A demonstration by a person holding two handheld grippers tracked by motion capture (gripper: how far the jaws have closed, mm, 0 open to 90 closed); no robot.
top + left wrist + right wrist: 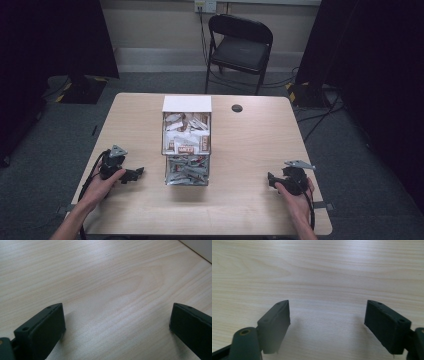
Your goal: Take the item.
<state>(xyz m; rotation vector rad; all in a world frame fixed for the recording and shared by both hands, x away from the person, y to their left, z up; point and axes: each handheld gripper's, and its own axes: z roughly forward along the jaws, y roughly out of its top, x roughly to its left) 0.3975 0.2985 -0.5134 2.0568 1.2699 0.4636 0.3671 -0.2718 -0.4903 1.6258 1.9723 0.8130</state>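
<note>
From above, my left gripper [134, 174] and right gripper [272, 179] rest on the pale wooden worktop [250, 145], either side of the clear two-tier box of small paper packets [186, 147], its long axis running away from me, white flap at the far end. I judge it light, rigid, slippery; best gripped by its walls. Left gripper view: my fingers [42, 330] spread wide, empty. Right gripper view: fingers [275, 325] likewise released.

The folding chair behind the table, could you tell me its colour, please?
Black, frame and seat alike; the folding chair shows best in the high view.
</note>
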